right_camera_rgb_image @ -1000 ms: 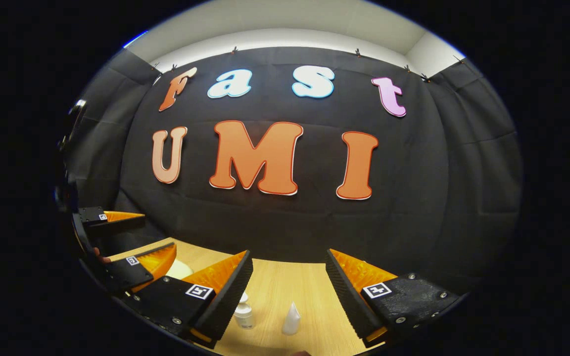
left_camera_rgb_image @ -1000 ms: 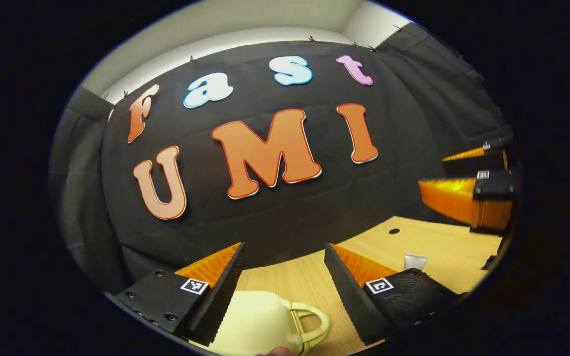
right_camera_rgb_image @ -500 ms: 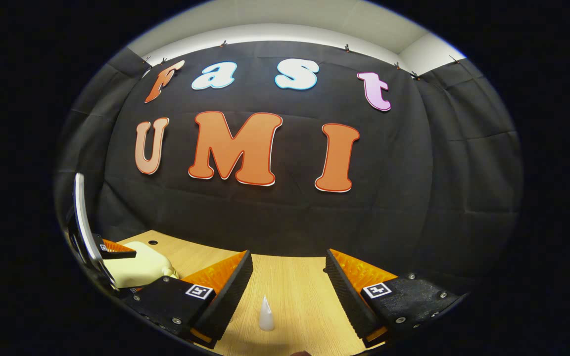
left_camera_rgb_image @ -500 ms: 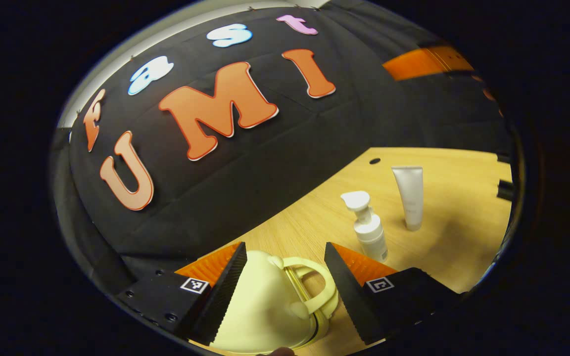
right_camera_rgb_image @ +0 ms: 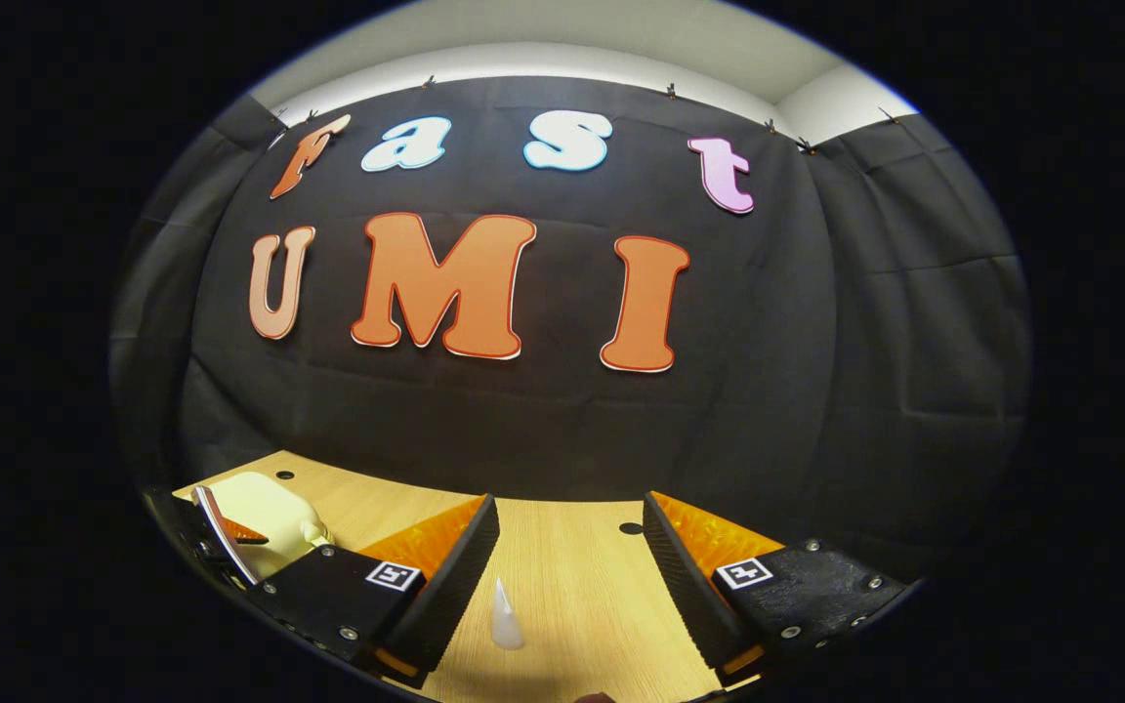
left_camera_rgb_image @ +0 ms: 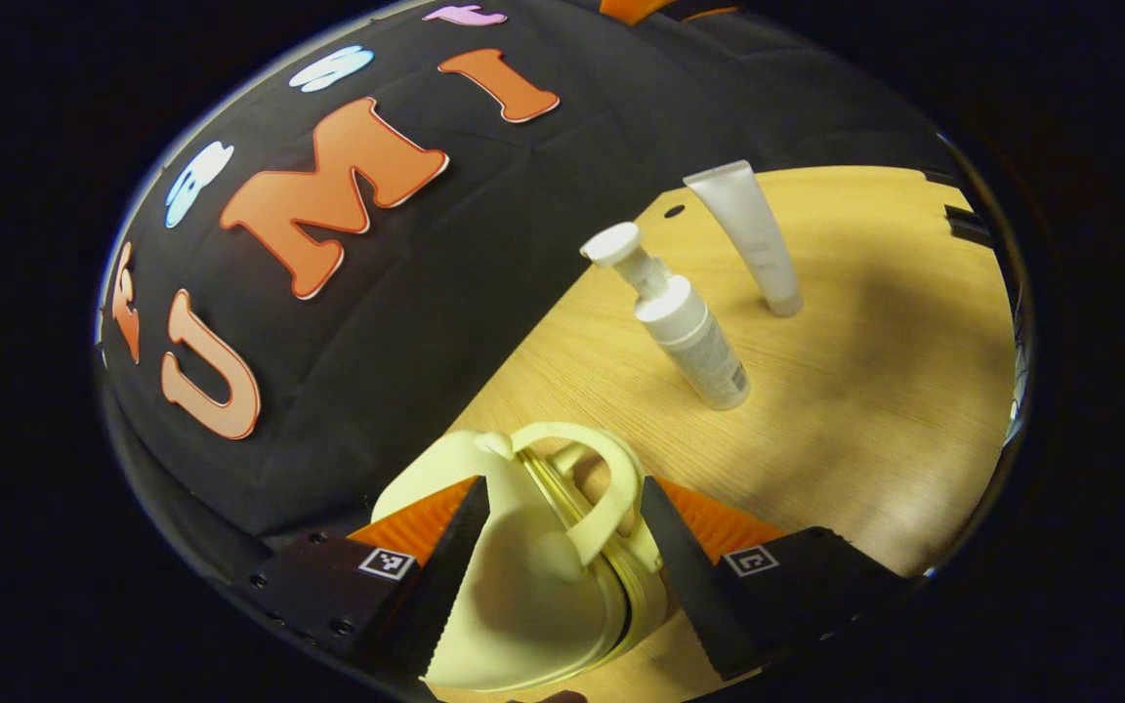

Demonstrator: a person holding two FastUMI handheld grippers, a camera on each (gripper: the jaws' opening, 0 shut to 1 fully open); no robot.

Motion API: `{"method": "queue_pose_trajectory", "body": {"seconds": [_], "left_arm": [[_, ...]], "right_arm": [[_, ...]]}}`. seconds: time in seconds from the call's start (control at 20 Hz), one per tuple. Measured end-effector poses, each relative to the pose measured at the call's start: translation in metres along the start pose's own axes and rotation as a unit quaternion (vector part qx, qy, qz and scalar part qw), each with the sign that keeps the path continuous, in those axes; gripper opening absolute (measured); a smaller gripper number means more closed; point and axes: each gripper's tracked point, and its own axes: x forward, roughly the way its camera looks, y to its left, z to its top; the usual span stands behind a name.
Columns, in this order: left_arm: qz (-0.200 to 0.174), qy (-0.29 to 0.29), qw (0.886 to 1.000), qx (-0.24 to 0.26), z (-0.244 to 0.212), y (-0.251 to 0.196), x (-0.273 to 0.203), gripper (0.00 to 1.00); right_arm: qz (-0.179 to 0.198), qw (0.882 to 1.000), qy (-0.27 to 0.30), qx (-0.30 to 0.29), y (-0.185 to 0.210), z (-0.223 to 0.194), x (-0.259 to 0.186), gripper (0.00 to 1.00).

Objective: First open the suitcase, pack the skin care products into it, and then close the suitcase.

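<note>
left gripper view: the left claw [left_camera_rgb_image: 562, 547] has its two fingers spread wide, one on each side of the top end of a small pale-yellow suitcase [left_camera_rgb_image: 514, 605] that lies on the light wooden surface [left_camera_rgb_image: 865, 410]; whether either finger touches the shell cannot be told. the suitcase is closed, its seam running between the two halves, and its arched carry handle [left_camera_rgb_image: 602, 488] rises in the gap between the fingers. farther along the surface, well apart from the suitcase, a white pump bottle [left_camera_rgb_image: 685, 327] stands upright, and just beyond it a white squeeze tube [left_camera_rgb_image: 753, 239] stands on its cap; the two are near each other but not touching. a small dark hole [left_camera_rgb_image: 674, 211] marks the surface close to the tube, near the black cloth wall [left_camera_rgb_image: 484, 254]

right gripper view: the right claw [right_camera_rgb_image: 567, 566] is open, with nothing between its fingers, and is raised above the same surface. between the fingers, lower down, the squeeze tube [right_camera_rgb_image: 504, 615] shows as a pale cone standing on the surface. at the lower left edge the suitcase [right_camera_rgb_image: 265, 517] appears, with part of the left claw [right_camera_rgb_image: 230, 532] against it. two dark holes [right_camera_rgb_image: 629, 528] show in the surface near the wall
</note>
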Motion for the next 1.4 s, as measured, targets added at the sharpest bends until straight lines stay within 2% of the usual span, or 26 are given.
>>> {"method": "queue_pose_trajectory", "body": {"seconds": [0.1,0.3,0.35,0.4,0.45,0.5,0.6,0.65,0.75,0.8,0.85,0.9,1.1,1.4], "left_arm": [[0.007,0.007,1.0,0.022,-0.003,0.001,0.004,0.98],[0.019,0.026,0.995,0.099,-0.007,0.0,0.012,0.96],[0.025,0.028,0.992,0.12,-0.006,0.001,0.016,0.85],[0.029,0.031,0.99,0.135,-0.008,0.0,0.018,0.85],[0.03,0.036,0.988,0.148,-0.01,0.0,0.021,0.78],[0.026,0.04,0.986,0.162,-0.01,-0.002,0.026,0.78],[0.023,0.055,0.979,0.195,-0.013,-0.004,0.033,0.63],[0.023,0.053,0.977,0.208,-0.013,-0.006,0.035,0.45],[0.03,0.045,0.974,0.221,-0.006,-0.009,0.037,0.36],[0.022,0.049,0.975,0.216,-0.01,-0.012,0.032,0.31],[0.033,0.033,0.975,0.215,-0.006,-0.01,0.029,0.25],[0.032,0.036,0.977,0.208,-0.007,-0.011,0.029,0.08],[0.03,0.026,0.986,0.163,0.001,-0.004,0.026,0.08],[0.049,0.001,0.997,0.058,0.013,0.02,0.013,0.08]], "right_arm": [[-0.001,1.0,0.003,0.001,0.0,-0.003,-0.001,0.94],[0.003,1.0,0.006,0.003,0.006,-0.006,-0.002,0.94],[0.003,1.0,0.003,0.002,0.005,-0.005,-0.003,0.94],[0.003,1.0,0.002,0.001,0.005,-0.004,-0.004,0.94],[0.003,1.0,0.002,0.001,0.004,-0.005,-0.004,0.94],[0.004,1.0,0.004,0.001,0.005,-0.006,-0.004,0.94],[0.004,1.0,0.006,0.001,0.005,-0.008,-0.006,0.94],[0.004,1.0,0.007,0.002,0.004,-0.009,-0.007,0.94],[0.004,1.0,0.006,0.001,0.005,-0.008,-0.008,0.94],[0.003,1.0,0.006,0.0,0.004,-0.008,-0.01,0.94],[0.004,1.0,0.008,0.0,0.004,-0.01,-0.01,0.94],[0.004,1.0,0.009,0.0,0.004,-0.011,-0.011,0.94],[0.007,1.0,0.013,0.0,0.007,-0.013,-0.01,0.94],[0.022,1.0,0.015,0.001,0.019,-0.015,-0.006,0.94]]}}
